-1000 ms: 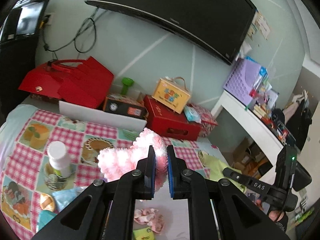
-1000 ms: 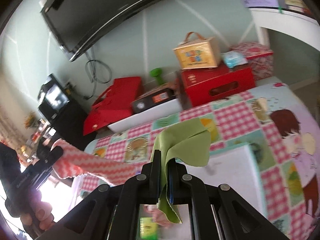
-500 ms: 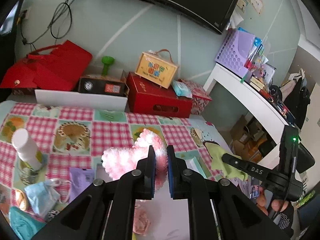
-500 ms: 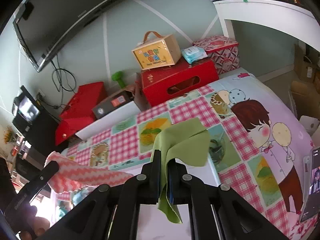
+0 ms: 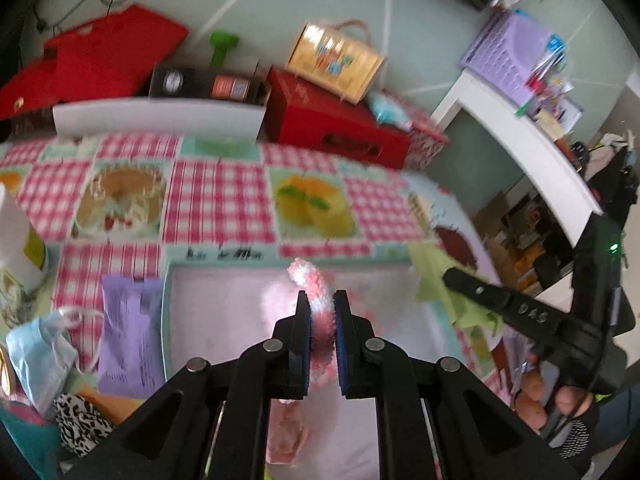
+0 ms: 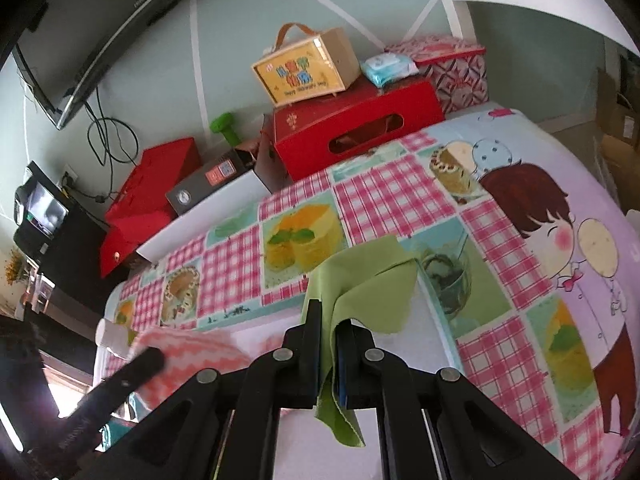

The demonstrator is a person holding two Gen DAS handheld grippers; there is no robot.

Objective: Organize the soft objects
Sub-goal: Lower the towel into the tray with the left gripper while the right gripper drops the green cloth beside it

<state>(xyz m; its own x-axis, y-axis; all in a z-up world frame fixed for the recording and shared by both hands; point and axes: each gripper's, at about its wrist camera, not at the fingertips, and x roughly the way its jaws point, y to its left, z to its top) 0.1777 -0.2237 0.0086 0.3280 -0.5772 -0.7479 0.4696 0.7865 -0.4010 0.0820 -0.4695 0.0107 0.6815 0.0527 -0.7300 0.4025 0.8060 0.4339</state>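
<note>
My left gripper (image 5: 321,302) is shut on a fluffy pink and white cloth (image 5: 310,280) and holds it low over a white tray (image 5: 224,312) on the checked tablecloth. In the right wrist view the same cloth (image 6: 188,350) shows as a pink zigzag towel at the left gripper's tip. My right gripper (image 6: 328,320) is shut on a green cloth (image 6: 360,280), which drapes over the tray's right edge; it also shows in the left wrist view (image 5: 444,280). A pink scrunchie (image 5: 286,436) lies in the tray under my left gripper.
Left of the tray lie a purple packet (image 5: 128,332), a blue face mask (image 5: 36,352), a leopard-print item (image 5: 82,424) and a white bottle (image 5: 16,236). Red boxes (image 6: 356,128), a yellow case (image 6: 306,68) and a white board (image 5: 160,120) line the table's far edge.
Both grippers have dropped lower toward the tray, still holding their cloths. The pink cloth now hangs down close over the tray; the left view is blurred by motion.
</note>
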